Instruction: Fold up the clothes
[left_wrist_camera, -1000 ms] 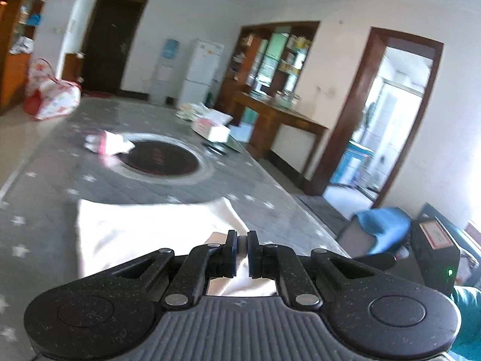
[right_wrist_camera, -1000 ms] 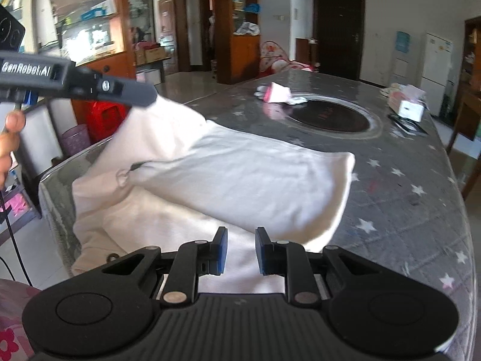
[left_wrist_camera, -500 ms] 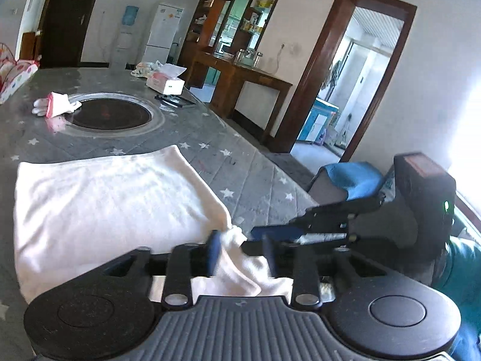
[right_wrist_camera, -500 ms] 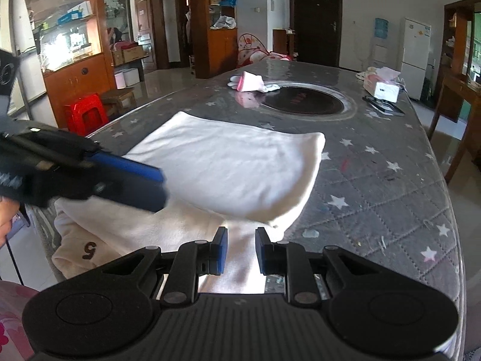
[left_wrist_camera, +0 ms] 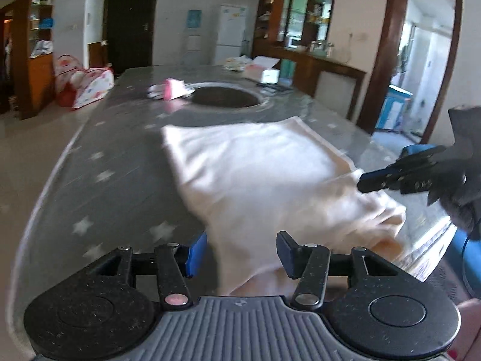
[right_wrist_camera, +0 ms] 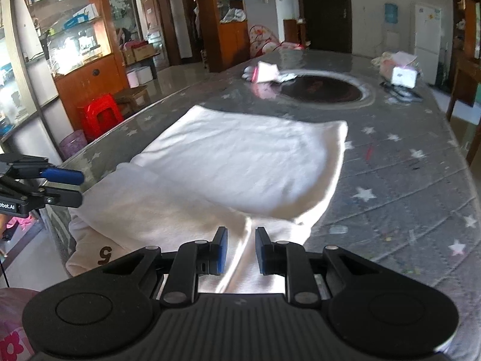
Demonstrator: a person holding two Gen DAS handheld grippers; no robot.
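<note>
The left gripper (left_wrist_camera: 242,254), which a second ago was pinched shut on a fold of the cream-white cotton garment (right_wrist_camera: 240,162), now stands wide open over the near edge of the grey star-patterned table (left_wrist_camera: 114,174), holding nothing; the cloth it carried across has dropped onto the rest. The garment lies doubled over itself near the table's near edge, a sleeve with a dark numeral (right_wrist_camera: 105,255) hanging off the near left corner. The right gripper (right_wrist_camera: 240,251) has also parted slightly and hovers above the cloth with its jaws empty. One fold looks finished; the loose near end probably needs gathering next.
</note>
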